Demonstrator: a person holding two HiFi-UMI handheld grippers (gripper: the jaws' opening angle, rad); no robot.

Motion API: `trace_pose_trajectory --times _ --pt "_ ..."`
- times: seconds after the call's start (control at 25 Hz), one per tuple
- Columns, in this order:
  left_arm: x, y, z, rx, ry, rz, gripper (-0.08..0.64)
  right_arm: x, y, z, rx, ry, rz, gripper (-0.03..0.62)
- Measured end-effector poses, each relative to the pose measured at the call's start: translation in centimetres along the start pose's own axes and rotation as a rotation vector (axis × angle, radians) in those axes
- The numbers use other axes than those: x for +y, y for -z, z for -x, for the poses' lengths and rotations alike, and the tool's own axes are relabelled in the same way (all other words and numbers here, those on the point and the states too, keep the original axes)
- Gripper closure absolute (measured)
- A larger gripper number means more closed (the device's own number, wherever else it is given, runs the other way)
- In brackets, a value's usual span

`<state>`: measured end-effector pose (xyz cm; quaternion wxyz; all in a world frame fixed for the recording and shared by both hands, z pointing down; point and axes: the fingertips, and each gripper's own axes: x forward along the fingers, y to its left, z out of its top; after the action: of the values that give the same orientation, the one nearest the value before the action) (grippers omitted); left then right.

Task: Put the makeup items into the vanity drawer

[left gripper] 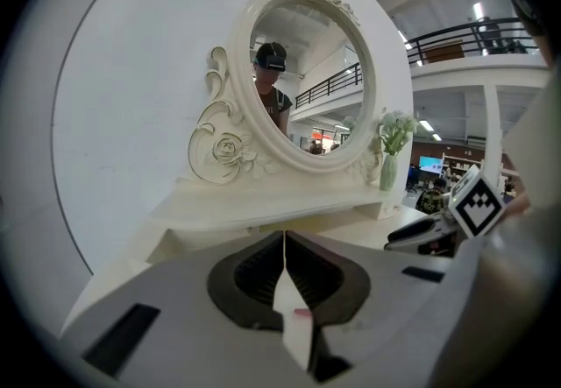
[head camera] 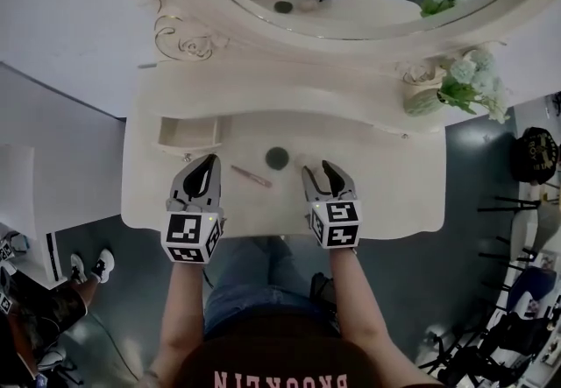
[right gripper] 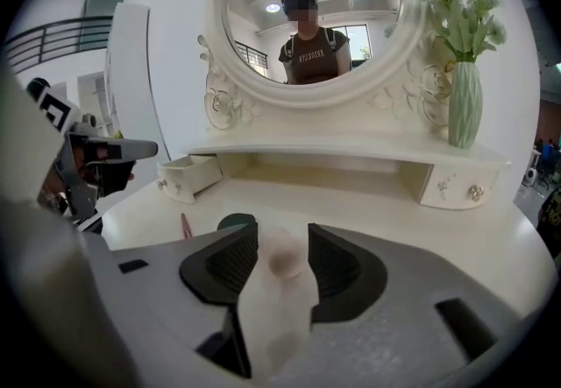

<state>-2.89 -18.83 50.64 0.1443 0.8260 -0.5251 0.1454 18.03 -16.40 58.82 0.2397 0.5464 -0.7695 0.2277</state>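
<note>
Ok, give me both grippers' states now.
Left gripper: shut, empty.
Right gripper: open, a small pale round item between its jaws, not gripped.

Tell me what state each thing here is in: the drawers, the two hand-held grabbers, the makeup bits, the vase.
Left drawer: pulled open.
Right drawer: shut.
Left gripper: jaws shut, nothing between them.
Right gripper: jaws open, a pale round item between them.
Dark round item: lying on the tabletop, untouched.
Thin stick: lying flat on the tabletop.
Vase of flowers: upright.
</note>
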Motion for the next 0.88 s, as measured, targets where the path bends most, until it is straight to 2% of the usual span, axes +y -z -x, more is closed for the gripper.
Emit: trace_pose_trajectory --times 0.44,0.52,0.88 --pt "0.1 1.4 0.1 0.026 -0.011 0.002 0.554 -0.3 2.8 -1.5 0.08 0.005 -0.005 0.422" --pt "0.0 1.6 0.0 0.03 -0.008 0.001 0.554 -0.4 2.9 -1.6 0.09 0.011 0.003 0.446" --pt "-0.2 0.5 0.3 0.007 -0.022 -0.012 0.554 -0.3 0.8 -0.7 0.042 -0.008 0.027 0.457"
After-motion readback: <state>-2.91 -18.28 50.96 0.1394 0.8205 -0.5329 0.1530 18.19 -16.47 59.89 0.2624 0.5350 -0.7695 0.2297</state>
